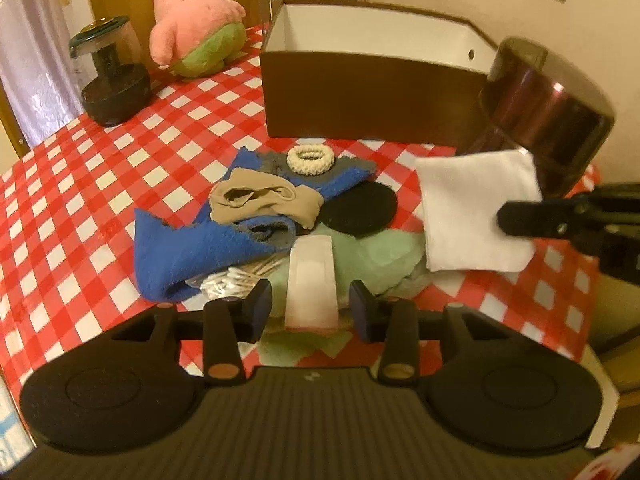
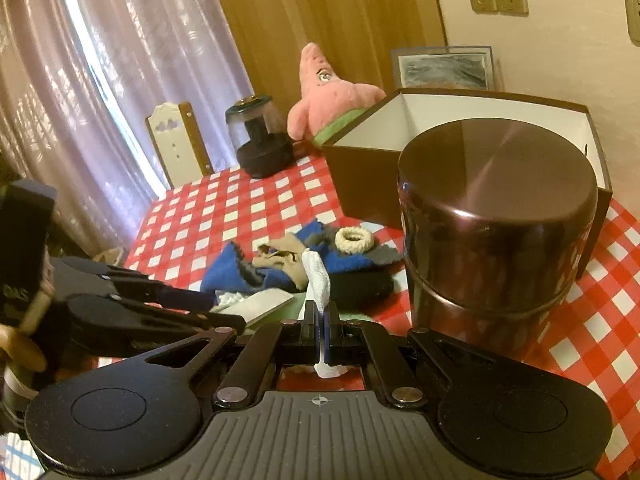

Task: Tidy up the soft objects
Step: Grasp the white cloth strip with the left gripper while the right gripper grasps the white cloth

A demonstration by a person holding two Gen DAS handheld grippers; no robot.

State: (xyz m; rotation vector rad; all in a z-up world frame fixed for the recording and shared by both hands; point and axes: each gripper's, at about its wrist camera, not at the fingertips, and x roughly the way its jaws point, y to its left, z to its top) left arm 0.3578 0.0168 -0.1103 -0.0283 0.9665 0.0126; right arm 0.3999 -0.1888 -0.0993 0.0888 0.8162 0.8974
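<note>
A pile of soft things lies on the checked table: a blue cloth (image 1: 188,248), a beige stocking (image 1: 264,200), a cream scrunchie (image 1: 310,159), a black round pad (image 1: 360,208), a pale green cloth (image 1: 380,256) and a white wrapped strip (image 1: 311,280). My left gripper (image 1: 312,308) is open, its fingers either side of the white strip, just above the pile. My right gripper (image 2: 322,320) is shut on a white square cloth (image 1: 476,208), held above the table to the right of the pile; in the right wrist view the cloth (image 2: 318,280) shows edge-on between the pads.
An open brown box (image 1: 360,92) with a white inside stands behind the pile. A dark brown round tin (image 2: 496,216) stands at its right. A pink starfish plush (image 1: 192,28) and a dark lidded jar (image 1: 112,76) sit at the back left. Cotton swabs (image 1: 228,280) lie under the blue cloth.
</note>
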